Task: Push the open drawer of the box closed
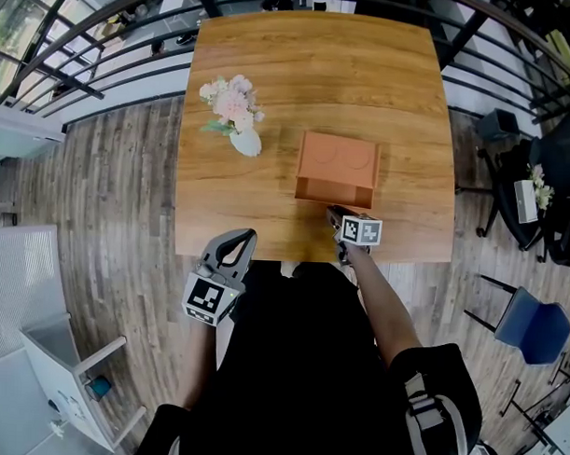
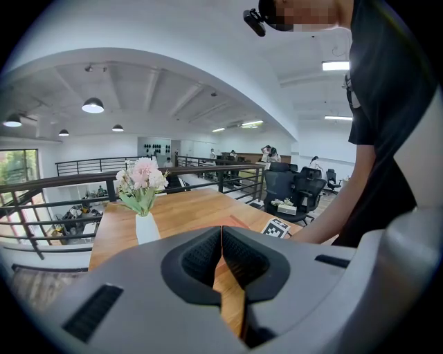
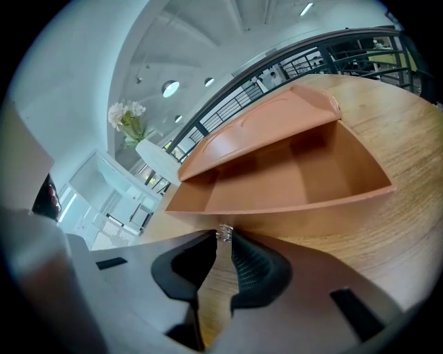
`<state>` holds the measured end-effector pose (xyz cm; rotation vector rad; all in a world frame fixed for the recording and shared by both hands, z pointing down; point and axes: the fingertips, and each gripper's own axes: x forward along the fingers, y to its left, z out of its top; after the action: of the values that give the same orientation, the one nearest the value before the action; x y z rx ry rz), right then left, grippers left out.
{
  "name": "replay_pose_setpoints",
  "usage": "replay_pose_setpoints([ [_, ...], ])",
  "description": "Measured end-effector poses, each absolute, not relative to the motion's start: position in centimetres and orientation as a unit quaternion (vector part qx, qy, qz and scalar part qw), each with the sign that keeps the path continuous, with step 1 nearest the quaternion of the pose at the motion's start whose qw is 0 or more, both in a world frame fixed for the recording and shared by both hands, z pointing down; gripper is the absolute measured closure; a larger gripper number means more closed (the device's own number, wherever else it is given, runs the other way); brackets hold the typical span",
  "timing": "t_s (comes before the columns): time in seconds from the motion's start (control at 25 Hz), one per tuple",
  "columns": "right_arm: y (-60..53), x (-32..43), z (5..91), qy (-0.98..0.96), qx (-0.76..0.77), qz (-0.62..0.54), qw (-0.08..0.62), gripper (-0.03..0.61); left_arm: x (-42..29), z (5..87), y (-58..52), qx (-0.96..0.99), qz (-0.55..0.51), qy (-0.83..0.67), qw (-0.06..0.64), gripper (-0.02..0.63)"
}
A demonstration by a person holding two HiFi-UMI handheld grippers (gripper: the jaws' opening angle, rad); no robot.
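Note:
An orange box (image 1: 336,158) stands mid-table on the wooden table (image 1: 309,64). Its drawer (image 1: 335,191) is pulled out toward me and looks empty (image 3: 291,180). My right gripper (image 1: 335,212) is at the drawer's front, its tips closed on the small metal knob (image 3: 224,233) there. My left gripper (image 1: 243,237) hovers at the table's near edge, left of the box, with its jaws shut and nothing between them (image 2: 221,231). In the left gripper view only a sliver of the orange box (image 2: 232,222) shows, along with the right gripper's marker cube (image 2: 277,227).
A white vase of pink flowers (image 1: 235,113) stands on the table's left half, behind and left of the box. A railing (image 1: 85,75) runs past the table's far side. Office chairs (image 1: 534,324) stand on the wood floor to the right, and a white cabinet (image 1: 38,353) stands lower left.

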<state>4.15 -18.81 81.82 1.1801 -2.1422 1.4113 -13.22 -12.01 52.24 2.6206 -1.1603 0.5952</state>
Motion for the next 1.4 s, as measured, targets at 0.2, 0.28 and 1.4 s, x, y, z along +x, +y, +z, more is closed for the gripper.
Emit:
replay_pose_setpoints([
  [0.2,-19.4,4.2,81.8,-0.749,0.413,0.494,0.156,0.494,-13.0,52.2,-12.2,0.89,0.2,-0.395,0.108,0.591],
  [0.28,-19.6,4.3,81.7,-0.749,0.414,0.493,0.155,0.494,-12.9,52.1,-12.2,0.89,0.2,-0.396,0.108,0.591],
  [1.4,-23.2,4.7,81.4,-0.746,0.426,0.49,0.147,0.494,-13.2,52.3,-12.2,0.885,0.204,-0.402,0.111,0.591],
])
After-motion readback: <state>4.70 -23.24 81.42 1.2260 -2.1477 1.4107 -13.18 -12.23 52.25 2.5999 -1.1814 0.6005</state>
